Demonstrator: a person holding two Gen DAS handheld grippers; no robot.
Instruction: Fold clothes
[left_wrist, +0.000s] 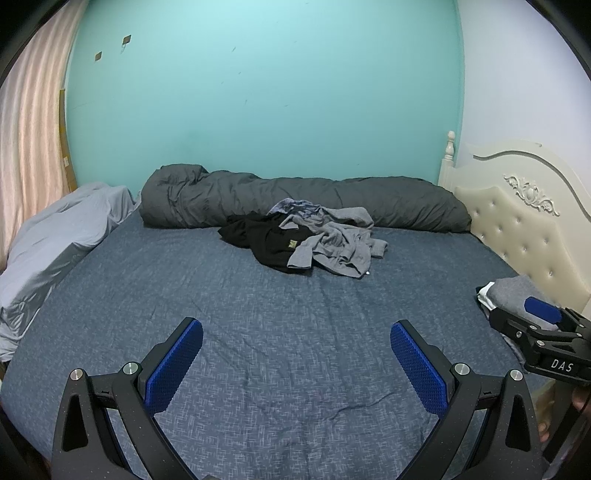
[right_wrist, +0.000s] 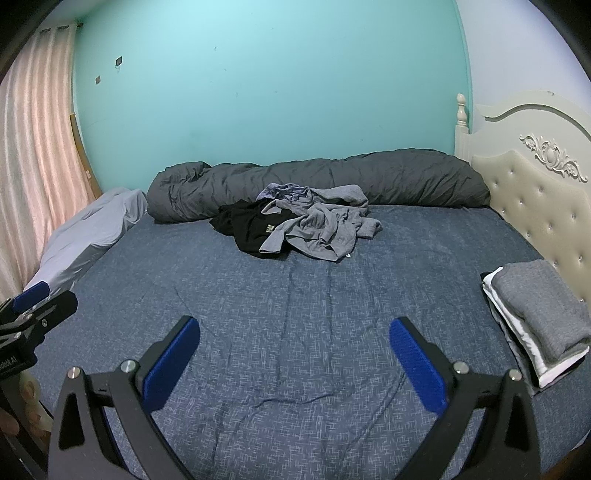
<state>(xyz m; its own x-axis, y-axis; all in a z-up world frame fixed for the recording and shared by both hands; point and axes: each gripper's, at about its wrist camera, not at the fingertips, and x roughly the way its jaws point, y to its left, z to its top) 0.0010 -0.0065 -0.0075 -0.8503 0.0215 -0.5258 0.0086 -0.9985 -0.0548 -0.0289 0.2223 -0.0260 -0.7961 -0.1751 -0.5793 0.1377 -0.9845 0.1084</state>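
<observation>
Hovering left gripper (left_wrist: 296, 347), bare bedsheet (left_wrist: 258, 314) ahead

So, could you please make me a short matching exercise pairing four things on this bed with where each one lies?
Things:
1. rolled dark grey duvet
2. folded stack
3. unfolded clothes pile
4. light grey pillow

Places:
A. right edge of the bed, by the headboard
B. far left corner, near the curtain
C. along the teal wall
D. middle of the bed, just in front of the duvet

Pairs: 1-C, 2-A, 3-D, 4-B
</observation>
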